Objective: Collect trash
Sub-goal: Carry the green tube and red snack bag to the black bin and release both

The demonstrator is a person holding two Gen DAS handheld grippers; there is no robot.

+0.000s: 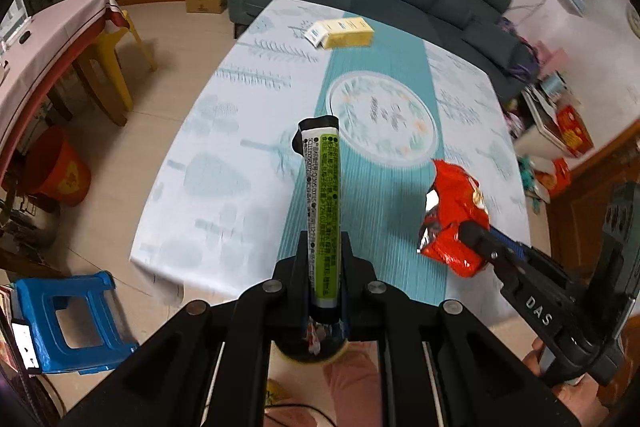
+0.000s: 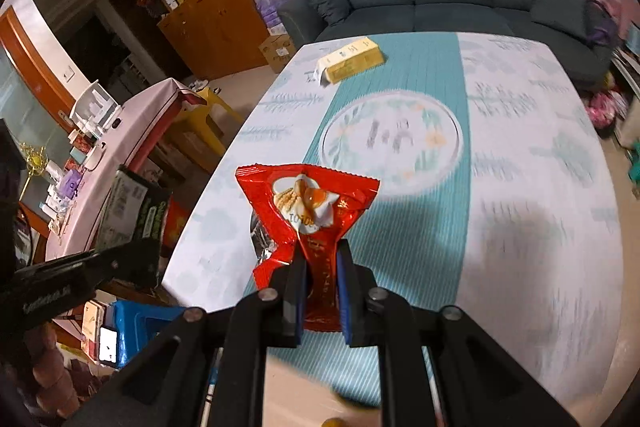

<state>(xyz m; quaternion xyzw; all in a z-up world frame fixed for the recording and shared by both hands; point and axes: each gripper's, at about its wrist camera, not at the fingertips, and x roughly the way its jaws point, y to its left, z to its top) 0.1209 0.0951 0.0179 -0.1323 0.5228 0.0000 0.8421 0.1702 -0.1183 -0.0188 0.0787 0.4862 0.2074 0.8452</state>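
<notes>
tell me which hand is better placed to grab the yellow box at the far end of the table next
Neither yet: the left gripper holds the green tube, the right gripper the red wrapper. The yellow box lies slightly left, so left after unloading.

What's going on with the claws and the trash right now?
Left claw shut on green carton. Right claw shut on red wrapper. Yellow box left on table.

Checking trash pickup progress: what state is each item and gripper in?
Green pack: held upright, lifted off the table.
Red wrapper: crumpled, pinched, off the table.
Yellow box: lying flat on the table's far side.
Left gripper: shut on the green pack.
Right gripper: shut on the red wrapper.
</notes>
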